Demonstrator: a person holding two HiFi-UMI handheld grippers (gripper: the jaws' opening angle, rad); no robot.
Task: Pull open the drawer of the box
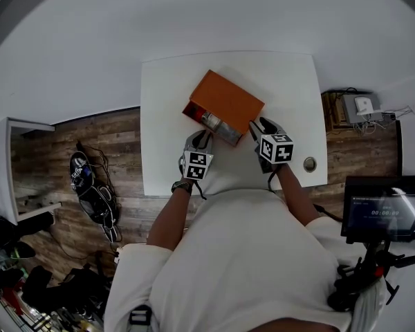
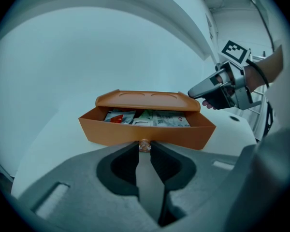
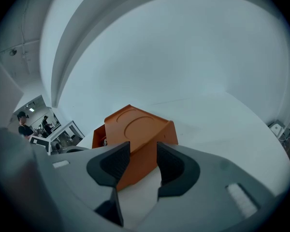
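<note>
An orange box lies at an angle on the white table. Its drawer is pulled out toward me, and packets show inside under the lid. My left gripper is shut on the small clear knob in the middle of the drawer front. In the head view this left gripper sits at the drawer's near side. My right gripper holds the box at its right corner, with a pad against each face. The head view shows the right gripper at that corner.
A round grommet hole sits near the table's front right corner. Right of the table are a small shelf with a device and a dark monitor. A black bag lies on the wooden floor at the left.
</note>
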